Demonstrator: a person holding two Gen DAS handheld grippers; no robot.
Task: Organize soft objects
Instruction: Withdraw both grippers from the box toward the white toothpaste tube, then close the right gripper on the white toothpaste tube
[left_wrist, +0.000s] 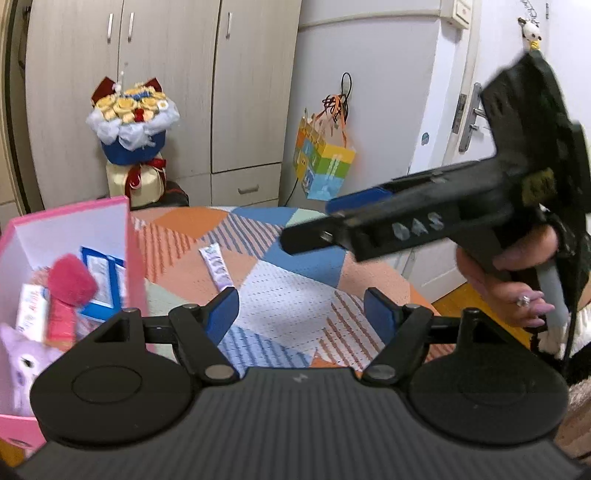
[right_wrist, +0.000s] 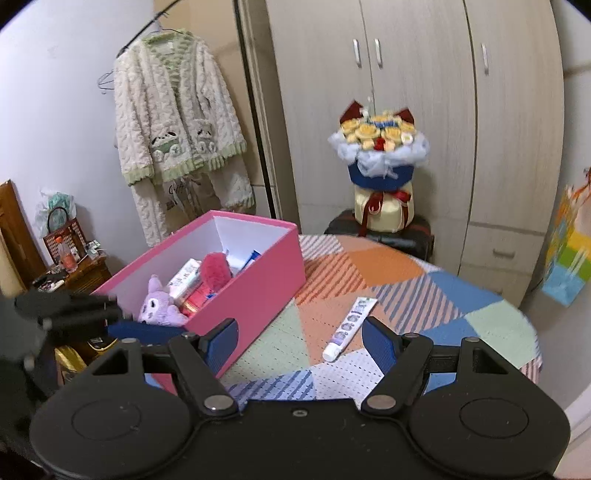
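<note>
A pink box (right_wrist: 258, 280) stands on the left of the table; it also shows in the left wrist view (left_wrist: 129, 236). Inside lie a purple plush toy (right_wrist: 159, 306), a pink fluffy item (right_wrist: 216, 271), packets and a blue-and-white box (left_wrist: 103, 280). A toothpaste tube (right_wrist: 351, 323) lies on the patterned tablecloth, right of the box; it also shows in the left wrist view (left_wrist: 216, 264). My left gripper (left_wrist: 301, 315) is open and empty above the table. My right gripper (right_wrist: 299, 341) is open and empty, hovering above the tube's near end. The right gripper's body (left_wrist: 424, 221) shows in the left wrist view.
A flower bouquet (right_wrist: 380, 166) stands on a dark stool behind the table, before wardrobes. A fluffy cardigan (right_wrist: 173, 122) hangs at the left wall. A colourful gift bag (left_wrist: 321, 158) hangs by a white door. A cluttered side table (right_wrist: 70, 266) stands far left.
</note>
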